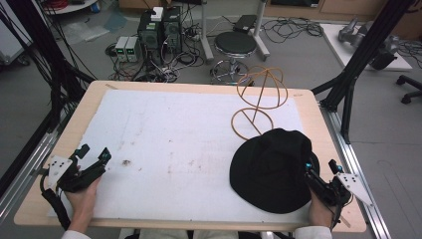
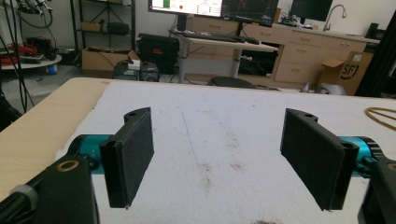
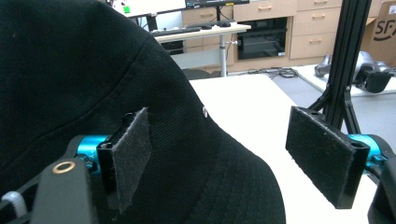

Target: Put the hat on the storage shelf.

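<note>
Black hat at the near right of the table, right gripper poised at its brim.

The black hat (image 1: 272, 169) lies flat on the white mat (image 1: 174, 139), crown up, just in front of the wire hat stand (image 1: 259, 99), probably where it belongs. The right gripper (image 1: 318, 172) sits at the hat's right edge with its jaws spread, gripping nothing; in the right gripper view one pad (image 3: 128, 149) lies against the fabric while the other stands clear over bare mat. The left gripper (image 1: 93, 154) rests well apart at the near left, likewise agape and empty.
</note>
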A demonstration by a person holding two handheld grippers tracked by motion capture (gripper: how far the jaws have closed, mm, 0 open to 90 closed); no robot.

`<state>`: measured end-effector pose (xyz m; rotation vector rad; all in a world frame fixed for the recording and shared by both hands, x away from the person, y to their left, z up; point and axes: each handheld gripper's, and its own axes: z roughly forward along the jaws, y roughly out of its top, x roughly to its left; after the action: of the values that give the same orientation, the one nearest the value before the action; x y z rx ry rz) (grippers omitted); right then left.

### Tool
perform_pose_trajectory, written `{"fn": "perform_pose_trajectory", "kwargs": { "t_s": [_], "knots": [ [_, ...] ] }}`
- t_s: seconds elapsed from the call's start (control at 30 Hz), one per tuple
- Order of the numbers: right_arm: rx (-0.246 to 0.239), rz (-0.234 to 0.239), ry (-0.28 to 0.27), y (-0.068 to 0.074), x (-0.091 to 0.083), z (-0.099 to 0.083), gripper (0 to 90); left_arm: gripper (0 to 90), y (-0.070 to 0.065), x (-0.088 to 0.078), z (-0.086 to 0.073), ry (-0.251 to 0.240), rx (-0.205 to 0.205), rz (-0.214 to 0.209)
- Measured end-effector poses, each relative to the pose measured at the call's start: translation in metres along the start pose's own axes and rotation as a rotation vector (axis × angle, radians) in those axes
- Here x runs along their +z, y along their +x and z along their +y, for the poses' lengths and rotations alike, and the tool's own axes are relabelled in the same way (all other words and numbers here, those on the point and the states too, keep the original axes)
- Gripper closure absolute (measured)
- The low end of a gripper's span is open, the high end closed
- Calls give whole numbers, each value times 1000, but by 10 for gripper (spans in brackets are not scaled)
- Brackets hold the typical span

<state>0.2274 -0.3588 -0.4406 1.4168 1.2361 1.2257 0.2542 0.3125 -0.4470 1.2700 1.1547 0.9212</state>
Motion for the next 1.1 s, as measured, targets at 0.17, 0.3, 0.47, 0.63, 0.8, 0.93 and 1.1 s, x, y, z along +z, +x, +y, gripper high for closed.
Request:
{"fn": "perform_pose_trajectory", "kwargs": {
  "t_s": [0.17,0.3,0.47,0.63,0.8,0.93,1.1],
  "knots": [
    [3,3,-2,0,1,0,220,258,0,-1,0,-3,2,1],
    [0,3,2,1,0,0,220,259,1,-1,0,-1,0,0],
    [1,-1,0,0,-1,0,220,259,-1,1,0,1,4,-4],
    [2,-4,0,-2,-2,0,220,259,-2,2,0,0,4,-6],
    [25,6,9,0,-1,0,219,259,-1,2,0,1,-2,-10],
    [11,8,3,1,-1,1,219,259,-1,2,0,-1,-7,-8],
    [0,12,-1,3,-2,2,218,259,1,1,0,-2,-10,-5]
  ]
}}
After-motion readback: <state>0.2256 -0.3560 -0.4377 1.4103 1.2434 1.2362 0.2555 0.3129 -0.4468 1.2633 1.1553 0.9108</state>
